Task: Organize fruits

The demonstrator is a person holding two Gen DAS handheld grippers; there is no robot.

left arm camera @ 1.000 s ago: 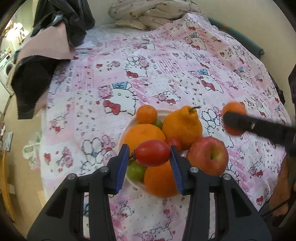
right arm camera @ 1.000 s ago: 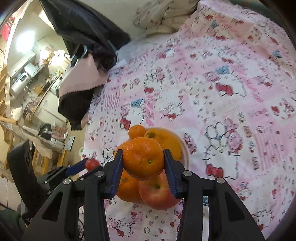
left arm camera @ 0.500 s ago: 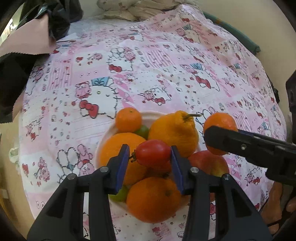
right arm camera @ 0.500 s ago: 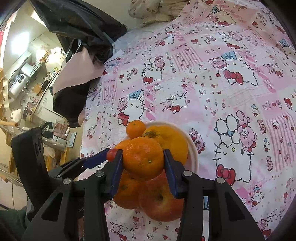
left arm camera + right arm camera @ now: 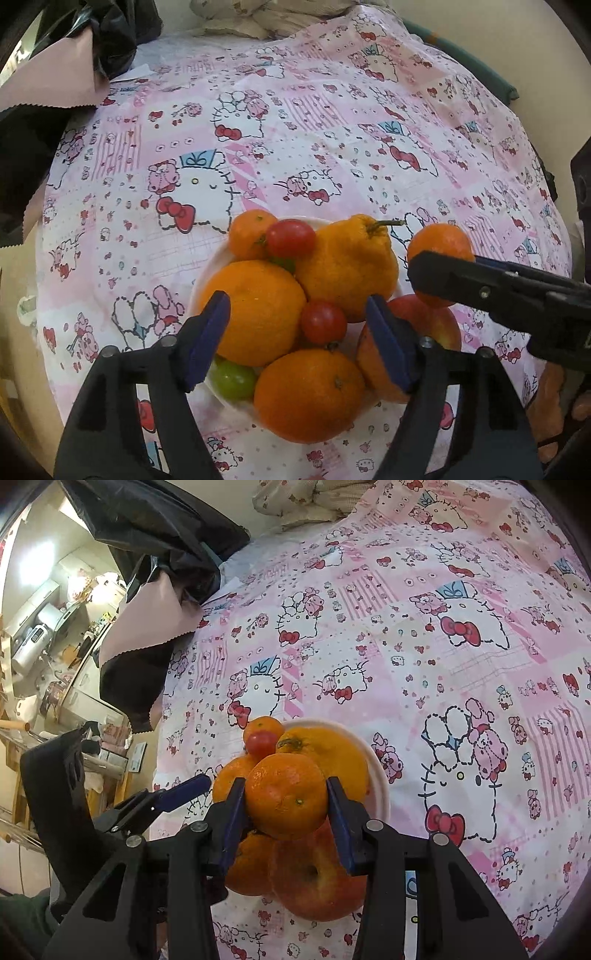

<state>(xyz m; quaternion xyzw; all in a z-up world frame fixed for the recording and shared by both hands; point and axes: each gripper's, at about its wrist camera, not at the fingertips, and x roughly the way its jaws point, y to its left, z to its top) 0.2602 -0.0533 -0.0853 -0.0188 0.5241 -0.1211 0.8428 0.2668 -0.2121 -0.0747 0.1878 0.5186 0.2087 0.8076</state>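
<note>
**Right wrist view: small orange held just over a full plate**

R gripper (image 5: 284, 799) has its fingers (image 5: 232, 823) narrow and tight on a small orange (image 5: 286, 794). The pads press its left & right sides. The orange hangs just over the plate (image 5: 380, 786), on top of the apple (image 5: 317, 878) in this view. So the plate is down & a bit fwd from the fingers, very near. R hand is the nearer one for this job, bc it has the fruit.

The orange is round, so it has no real long side. Its little stem dot faces the cam.

Left wrist view: L gripper (image 5: 297, 308) has its fingers (image 5: 207, 332) wide; they have just been opening. They hold nothing. A tomato (image 5: 323, 321) shows between them, but it lies down in the pile & the pads don't touch it. A far tomato (image 5: 290, 238) sits at the back of the pile.

The plate sits on the bed (image 5: 295, 129). From this side the held orange is just beside the lumpy orange (image 5: 347, 266), on its right. The lumpy one's stem points right, at the held orange.

My guess: next, R hand goes down to set the orange in. The pile is v. full, so it may roll off. L fingers hang over the near side, so R should prob. come in from its own side.
</note>
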